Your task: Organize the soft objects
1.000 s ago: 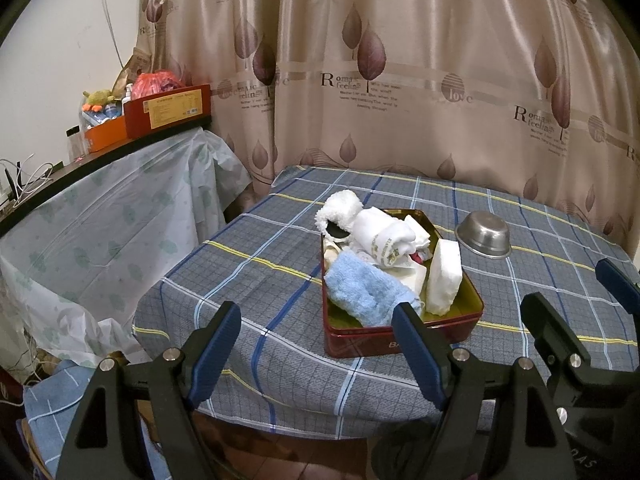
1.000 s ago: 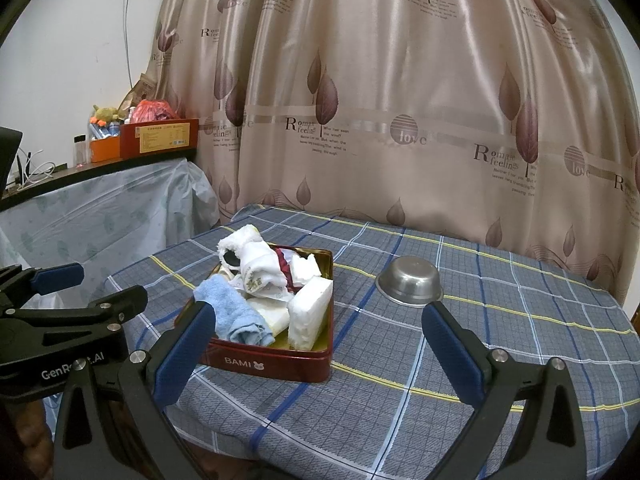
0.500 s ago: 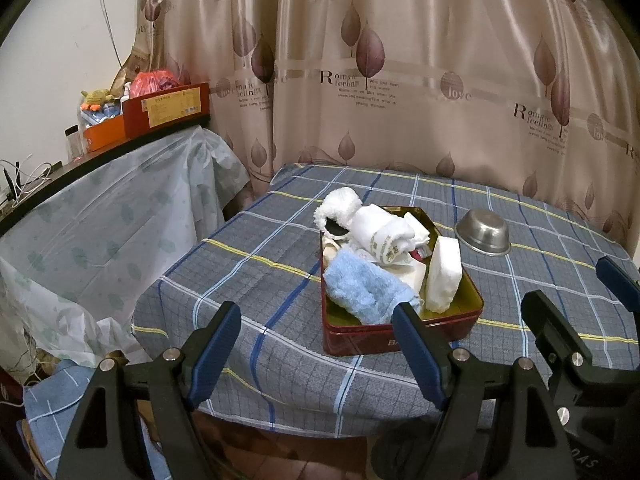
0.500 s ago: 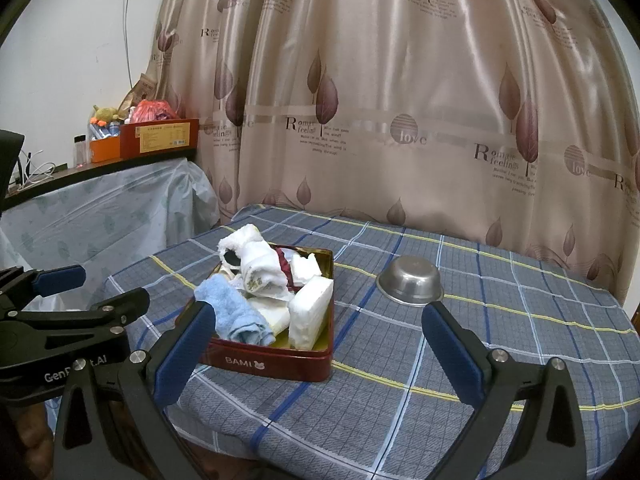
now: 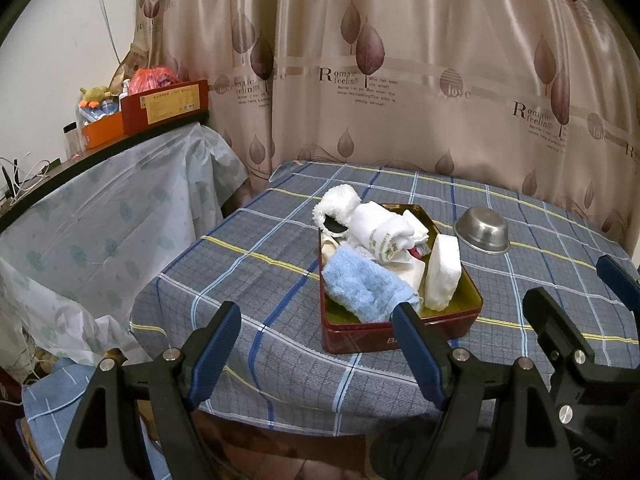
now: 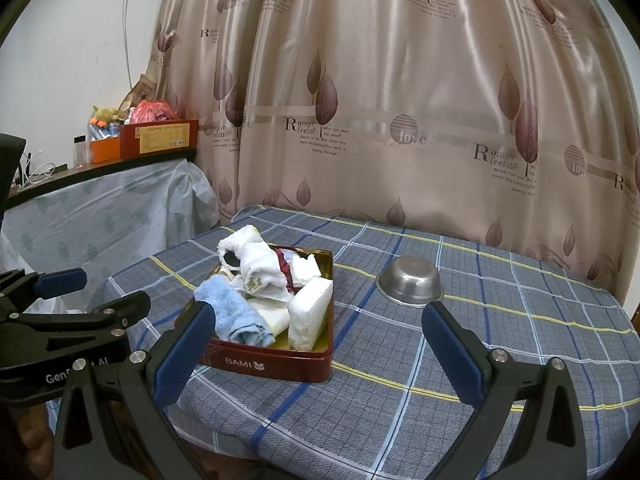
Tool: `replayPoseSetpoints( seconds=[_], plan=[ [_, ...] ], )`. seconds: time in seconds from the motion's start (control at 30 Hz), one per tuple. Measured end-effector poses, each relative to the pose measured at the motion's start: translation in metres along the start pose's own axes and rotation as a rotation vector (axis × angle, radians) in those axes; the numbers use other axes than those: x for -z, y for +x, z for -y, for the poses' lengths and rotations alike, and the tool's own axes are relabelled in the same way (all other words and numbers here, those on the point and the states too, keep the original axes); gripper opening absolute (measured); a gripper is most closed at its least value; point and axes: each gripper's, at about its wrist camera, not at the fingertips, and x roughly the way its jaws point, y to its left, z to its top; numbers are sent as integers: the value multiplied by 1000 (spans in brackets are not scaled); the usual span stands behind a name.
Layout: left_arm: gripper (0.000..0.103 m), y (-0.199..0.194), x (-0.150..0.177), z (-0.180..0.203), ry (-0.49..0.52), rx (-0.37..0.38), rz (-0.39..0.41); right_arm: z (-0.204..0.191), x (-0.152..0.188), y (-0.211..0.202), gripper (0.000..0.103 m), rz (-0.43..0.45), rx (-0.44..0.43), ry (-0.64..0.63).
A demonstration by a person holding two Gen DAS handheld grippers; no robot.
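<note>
Both claws gaping, empty; tin (image 6: pixel 276 368) of cloths just ahead, apart.

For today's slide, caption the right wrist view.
Open right tongs before a red metal tin of folded cloths, beside an upturned steel bowl.

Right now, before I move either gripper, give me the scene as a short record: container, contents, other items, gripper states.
container: red tin, open, on the checked tablecloth
contents: blue towel at the near end; white sponge block standing on edge; rolled white cloth; fluffy white item hanging over the far rim
other items: steel bowl, upside down, right of the tin, apart from it
left gripper: open, empty, short of the tin
right gripper: open, empty
</note>
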Motion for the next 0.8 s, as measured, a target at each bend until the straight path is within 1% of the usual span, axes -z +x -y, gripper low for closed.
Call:
replayPoseSetpoints(
  seconds=[0.3, 0.43, 0.47, 0.57, 0.6, 0.63, 0.7, 0.73, 0.8],
  plan=[
    [81, 1, 3, 2, 13, 8, -5, 1, 0, 0, 102, 2, -1, 2],
    [85, 1, 6, 1, 6, 21, -5, 2, 0, 1, 102, 0, -2, 0],
    [85, 2, 5, 2, 5, 18, -1, 2, 0, 1, 102, 1, -1, 1],
    [85, -5, 8, 2, 2, -37, 63, 3, 0, 0, 102, -1, -3, 3],
    [86, -7, 8, 3, 8, -42, 72, 4, -1, 0, 102, -1, -1, 4],
    [86, -8, 10, 4, 12, -30, 70, 6, -1, 0, 102, -2, 1, 6],
    [86, -8, 10, 6, 18, -38, 68, 11, -1, 0, 103, -6, 8, 11],
    [86, -9, 9, 6, 15, -29, 64, 15, -1, -1, 103, -6, 16, 15],
    [86, -7, 8, 3, 1, -40, 56, 31, -1, 1, 103, -15, 44, 35]
  ],
)
